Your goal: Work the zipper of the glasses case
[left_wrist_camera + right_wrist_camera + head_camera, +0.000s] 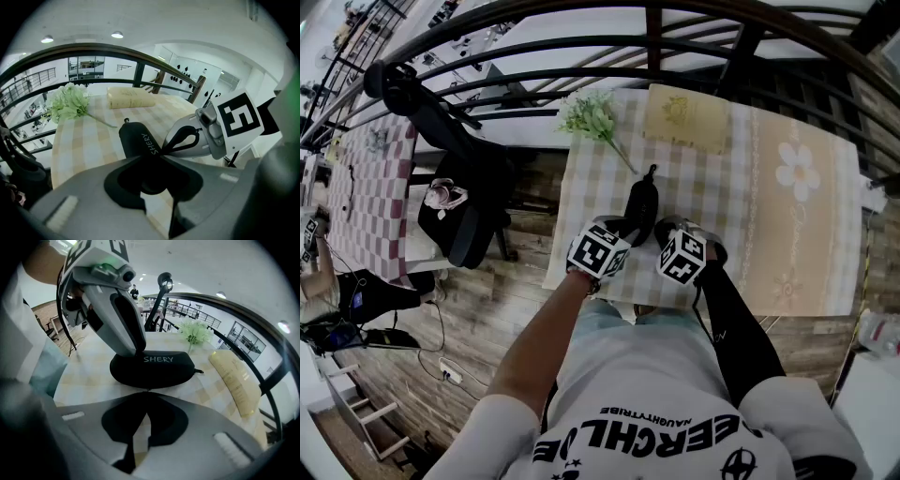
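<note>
A black zip-up glasses case (639, 208) marked SHERY lies on the checked tablecloth (741, 187), with a short tail at its far end. My left gripper (625, 230) is shut on the near end of the case (138, 138), which runs in between its jaws. In the right gripper view one left finger (126, 324) comes down onto the top of the case (154, 367). My right gripper (148, 391) is shut, its tips pinched at the case's side seam on a small dark zipper pull. From the left gripper view, the right gripper (163, 151) meets the case's right side.
A sprig of pale green flowers (591, 114) and a beige book (686, 114) lie at the table's far end. A dark curved railing (581, 42) runs behind the table. A black chair with bags (464, 206) stands to the left. The table's near edge is just below the grippers.
</note>
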